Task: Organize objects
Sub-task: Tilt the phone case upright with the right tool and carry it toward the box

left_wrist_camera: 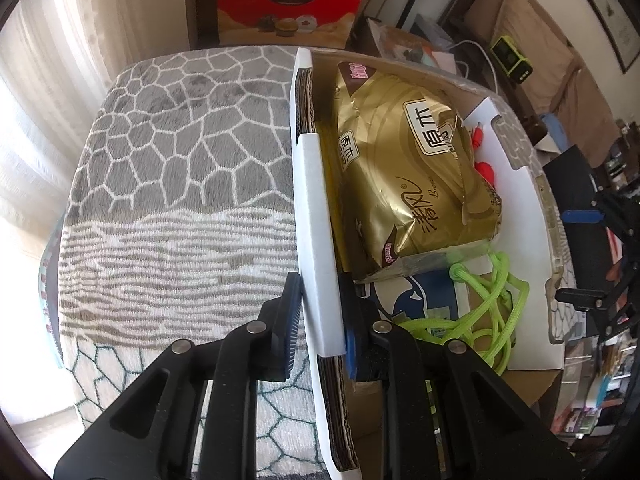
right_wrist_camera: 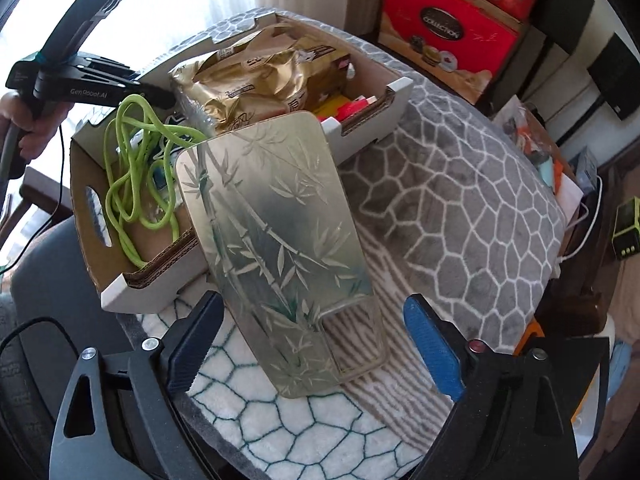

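Left tongs (left_wrist_camera: 320, 316) clamped on the near wall of the cardboard box (left_wrist_camera: 316, 216). Right tongs (right_wrist_camera: 316, 344) spread wide apart, nothing gripped. Bamboo-painted plate (right_wrist_camera: 276, 240) between them, tilted, leaning on that box's rim. Gold packet (left_wrist_camera: 408, 168) and green cord (left_wrist_camera: 492, 304) inside it.

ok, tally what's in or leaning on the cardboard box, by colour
Gold: 1, the snack bag
Lime green: 1, the cord
Pale green: 1, the bamboo-print tray leaning on the box wall
Red or pink: some small items, too hidden to count
Total: 3 countable
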The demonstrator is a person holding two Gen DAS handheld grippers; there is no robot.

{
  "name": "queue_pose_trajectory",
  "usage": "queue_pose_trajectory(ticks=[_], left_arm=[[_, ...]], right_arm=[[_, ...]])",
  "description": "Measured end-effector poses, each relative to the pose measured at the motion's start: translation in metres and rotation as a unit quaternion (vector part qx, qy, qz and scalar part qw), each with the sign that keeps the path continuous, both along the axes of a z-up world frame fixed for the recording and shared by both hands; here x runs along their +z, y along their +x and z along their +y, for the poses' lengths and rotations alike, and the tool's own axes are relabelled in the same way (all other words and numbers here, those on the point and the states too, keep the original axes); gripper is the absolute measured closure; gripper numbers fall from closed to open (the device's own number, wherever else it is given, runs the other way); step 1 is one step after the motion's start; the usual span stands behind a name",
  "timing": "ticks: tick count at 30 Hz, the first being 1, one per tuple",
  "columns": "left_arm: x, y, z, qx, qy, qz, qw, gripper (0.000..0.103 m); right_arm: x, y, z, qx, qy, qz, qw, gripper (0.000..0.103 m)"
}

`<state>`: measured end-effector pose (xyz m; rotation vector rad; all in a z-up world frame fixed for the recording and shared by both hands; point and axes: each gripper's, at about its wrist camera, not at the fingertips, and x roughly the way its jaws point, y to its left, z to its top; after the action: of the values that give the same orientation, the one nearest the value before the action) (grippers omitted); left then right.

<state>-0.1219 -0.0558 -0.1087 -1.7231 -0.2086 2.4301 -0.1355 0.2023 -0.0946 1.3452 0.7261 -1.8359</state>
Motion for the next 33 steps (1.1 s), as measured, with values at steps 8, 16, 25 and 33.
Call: queue_pose_trajectory(ticks=[8, 16, 25, 33], left_arm=[[-0.001, -0.002, 0.0, -0.002, -0.001, -0.002, 1.0, 0.086], [-0.003, -0.001, -0.003, 0.002, 0.008, -0.002, 1.0, 0.086], [-0.003, -0.001, -0.005, 0.013, 0.019, -0.003, 0.9997, 0.086], [0.003, 0.001, -0.015, 0.032, 0.039, 0.001, 0.9987, 0.086]], right_arm=[[-0.014, -0.004, -0.018, 0.04, 0.045, 0.001, 0.998, 0.01], [-0.026, -0.002, -0.019, 0.044, 0.043, -0.011, 0.998, 0.02], [0.019, 0.002, -0.009, 0.013, -0.031, 0.031, 0.999, 0.024], [0.049, 0.012, -0.036, 0.025, -0.032, 0.047, 0.998, 0.074]])
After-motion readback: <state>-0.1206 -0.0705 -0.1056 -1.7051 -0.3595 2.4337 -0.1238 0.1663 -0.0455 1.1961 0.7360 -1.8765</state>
